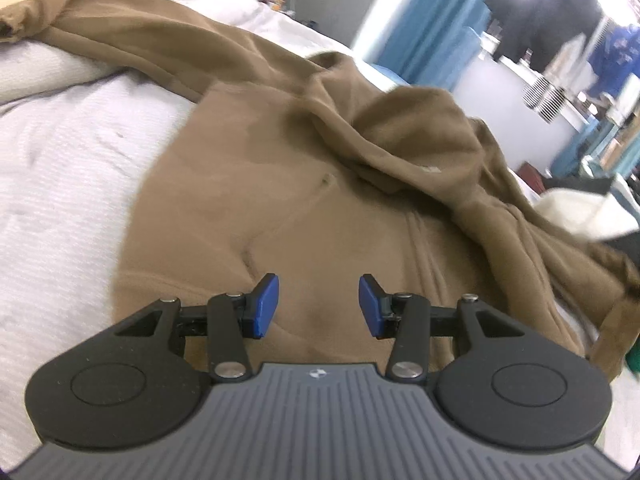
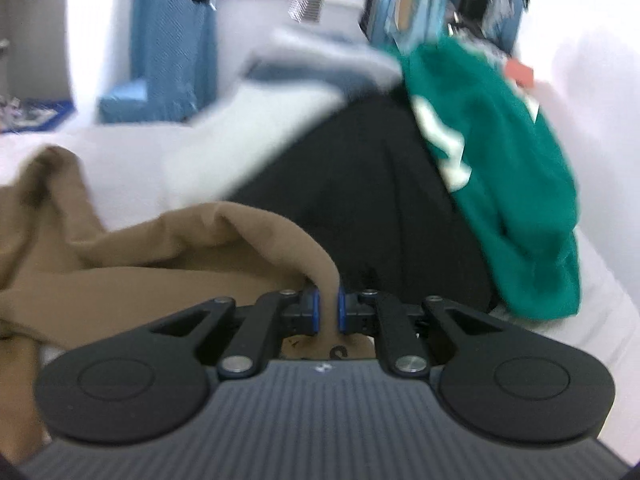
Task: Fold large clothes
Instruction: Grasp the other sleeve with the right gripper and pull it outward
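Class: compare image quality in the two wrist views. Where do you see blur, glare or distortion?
Left wrist: brown garment fairly sharp, blown-out lights top right, fisheye bending at the edges. Right wrist: motion blur smears the green garment and background; right gripper stays sharp.

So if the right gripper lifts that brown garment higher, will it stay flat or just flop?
Probably flop: the brown garment already drapes in soft folds from the right gripper. It looks thick, so likely fairly heavy. The left gripper is open above it, giving no support.
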Motion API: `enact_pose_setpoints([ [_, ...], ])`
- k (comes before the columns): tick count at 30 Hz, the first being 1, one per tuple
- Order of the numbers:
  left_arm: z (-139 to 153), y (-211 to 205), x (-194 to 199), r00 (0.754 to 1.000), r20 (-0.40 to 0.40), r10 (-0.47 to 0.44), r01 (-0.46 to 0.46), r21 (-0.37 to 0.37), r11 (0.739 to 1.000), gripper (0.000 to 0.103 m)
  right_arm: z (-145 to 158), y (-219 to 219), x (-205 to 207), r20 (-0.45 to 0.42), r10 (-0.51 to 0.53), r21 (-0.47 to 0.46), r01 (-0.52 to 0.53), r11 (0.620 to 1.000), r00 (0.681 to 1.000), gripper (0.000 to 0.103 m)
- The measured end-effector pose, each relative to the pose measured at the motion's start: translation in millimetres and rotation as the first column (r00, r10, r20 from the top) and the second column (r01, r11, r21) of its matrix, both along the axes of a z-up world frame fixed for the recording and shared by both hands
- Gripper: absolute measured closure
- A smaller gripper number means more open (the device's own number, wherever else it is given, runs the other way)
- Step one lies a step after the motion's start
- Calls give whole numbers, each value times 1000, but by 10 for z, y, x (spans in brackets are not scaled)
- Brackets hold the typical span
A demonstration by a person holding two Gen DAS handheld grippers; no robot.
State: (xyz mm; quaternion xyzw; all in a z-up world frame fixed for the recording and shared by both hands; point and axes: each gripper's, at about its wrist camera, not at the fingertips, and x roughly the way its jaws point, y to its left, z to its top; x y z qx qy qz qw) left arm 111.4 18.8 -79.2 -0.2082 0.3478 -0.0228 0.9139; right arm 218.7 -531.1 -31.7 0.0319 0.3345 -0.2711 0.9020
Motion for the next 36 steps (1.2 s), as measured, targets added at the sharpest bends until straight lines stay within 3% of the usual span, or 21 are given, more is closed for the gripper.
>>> enact_pose_setpoints([
  [2,16,91,28,999,0,33,-33,-3,999,53,-271,-197,105,-31,-32,56,34,998,999,91],
  [6,49,257,89,995,3,96,-96,-6,995,53,-546,-447,161,-7,-38,123,39,992,999,90],
  [13,51,377,155,992,-16,125,-125,-20,992,52,-550,-472,82,19,-38,135,35,990,999,85],
  [16,51,388,132,993,-28,116,-117,-22,993,52,-444,-336,-66,7,-59,96,58,994,998,55],
  [17,57,386,124,993,-31,111,-111,-20,994,51,-409,-303,-119,8,-64,99,63,993,998,37],
  [18,58,373,114,994,-34,107,-107,-20,994,51,-358,-274,-184,17,-65,109,63,992,998,26],
  [23,86,364,14,996,-39,82,-83,-19,996,51,7,58,-490,65,-21,156,11,988,998,25],
  [28,146,350,-123,997,-22,75,-75,-5,997,48,381,640,-684,147,110,198,-138,970,983,25],
  [31,168,356,-174,997,-21,79,-79,5,997,46,533,1100,-773,202,203,239,-249,938,958,25],
  [36,181,371,-204,995,-39,94,-93,32,995,38,554,1776,-886,232,333,351,-398,848,914,25],
])
